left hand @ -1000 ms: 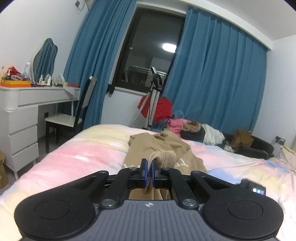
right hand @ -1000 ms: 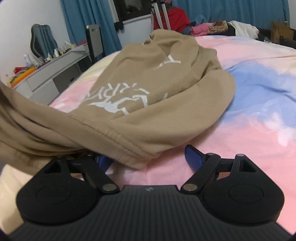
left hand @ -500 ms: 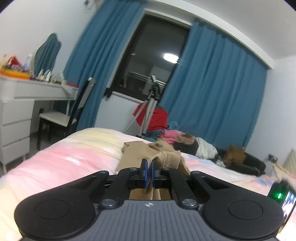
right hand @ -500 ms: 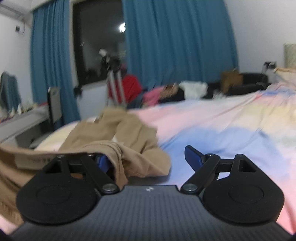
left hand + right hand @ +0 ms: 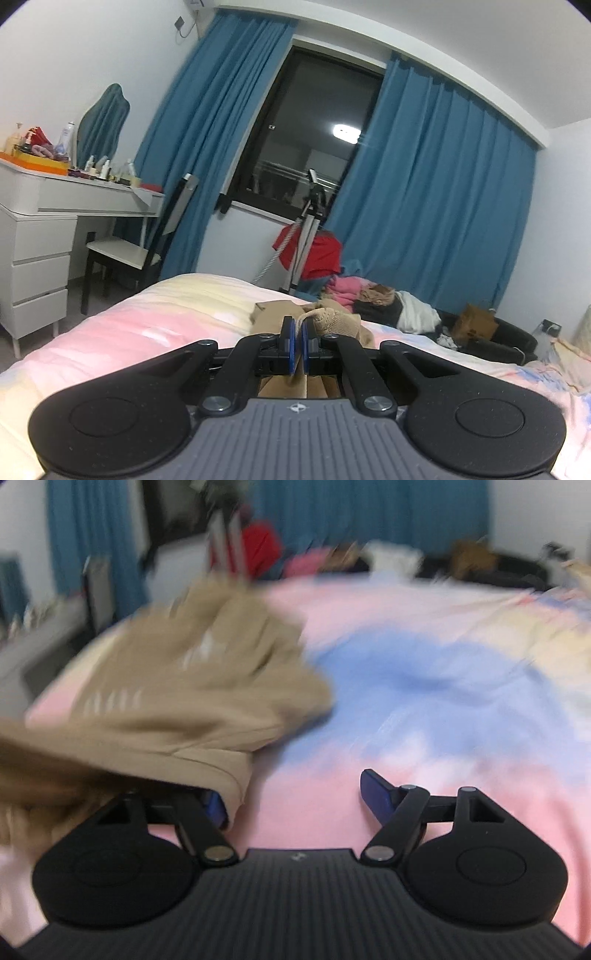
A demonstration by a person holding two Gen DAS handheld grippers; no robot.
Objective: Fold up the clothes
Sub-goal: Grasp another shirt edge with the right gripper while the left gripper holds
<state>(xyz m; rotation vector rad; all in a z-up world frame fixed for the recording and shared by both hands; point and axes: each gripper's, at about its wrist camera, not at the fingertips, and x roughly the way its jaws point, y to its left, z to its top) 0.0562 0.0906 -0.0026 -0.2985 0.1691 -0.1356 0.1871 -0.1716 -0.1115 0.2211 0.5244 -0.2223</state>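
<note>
A tan T-shirt (image 5: 192, 686) with white print lies bunched on the pastel bed cover (image 5: 443, 686). In the left wrist view my left gripper (image 5: 295, 343) is shut on a ribbed edge of the tan T-shirt (image 5: 332, 321), which hangs below the pads. My right gripper (image 5: 293, 794) is low over the bed with its jaws wide and closing. The shirt's stitched hem drapes over the left finger and hides most of it. The right fingertip (image 5: 375, 794) is bare above pink cover. The right wrist view is blurred by motion.
A white dressing table (image 5: 37, 221) with bottles and a chair (image 5: 125, 251) stand left of the bed. Beyond the bed's far edge are a tripod (image 5: 306, 229), a red garment, a pile of clothes (image 5: 369, 299) and blue curtains (image 5: 424, 192).
The right wrist view swung up to the room and now tips back down over the bed, with the shirt hem still over the left finger. The left gripper keeps its grip.
</note>
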